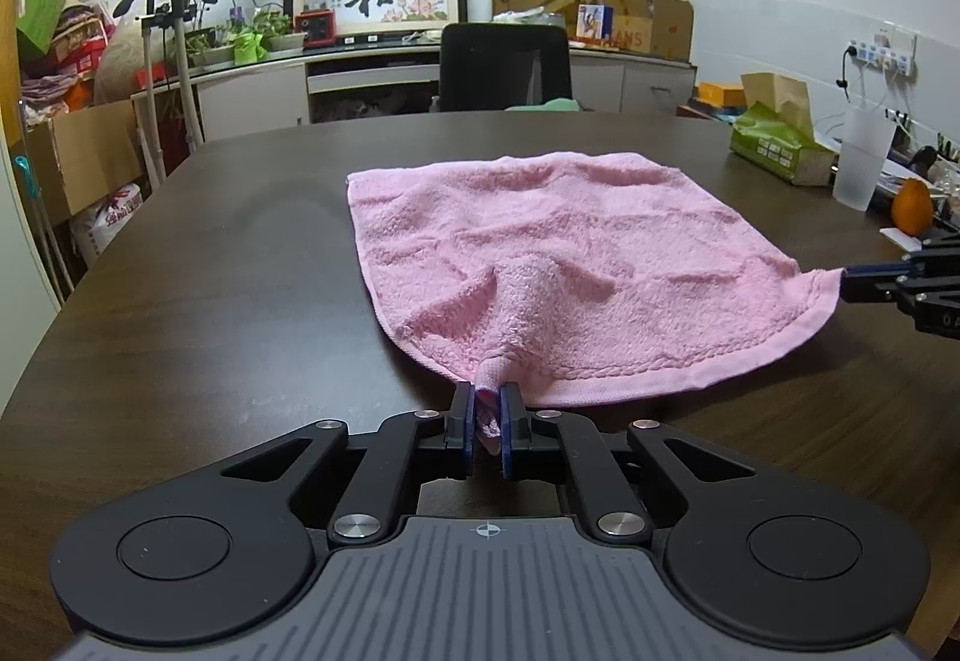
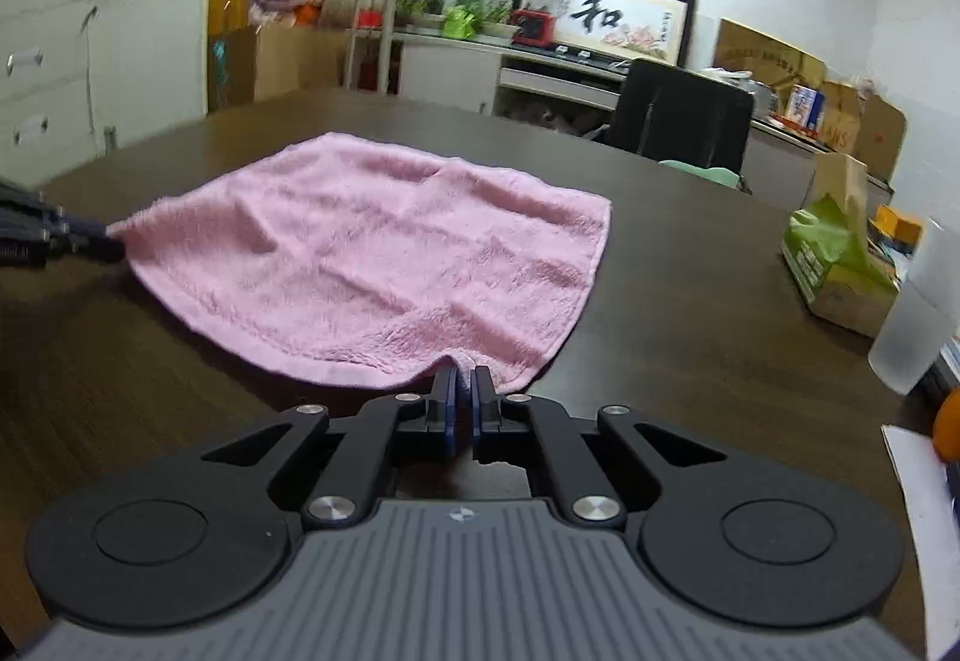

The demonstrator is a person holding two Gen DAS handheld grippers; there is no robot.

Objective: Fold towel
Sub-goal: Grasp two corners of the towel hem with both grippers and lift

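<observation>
Your left gripper (image 1: 486,409) and right gripper (image 2: 462,391) tilt downward, each pinching a near corner of the towel (image 1: 540,253), which lies on the dark table (image 1: 210,301) in a cluttered office.

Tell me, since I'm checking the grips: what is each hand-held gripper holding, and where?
Both pinch the towel: left and right each on a near corner.

Left gripper (image 1: 487,409) pinched closed on near towel (image 1: 540,253) corner, tilted down; right gripper (image 2: 462,391) same, other near corner.

Bright indoor light, fisheye bending, right view blurred.
</observation>
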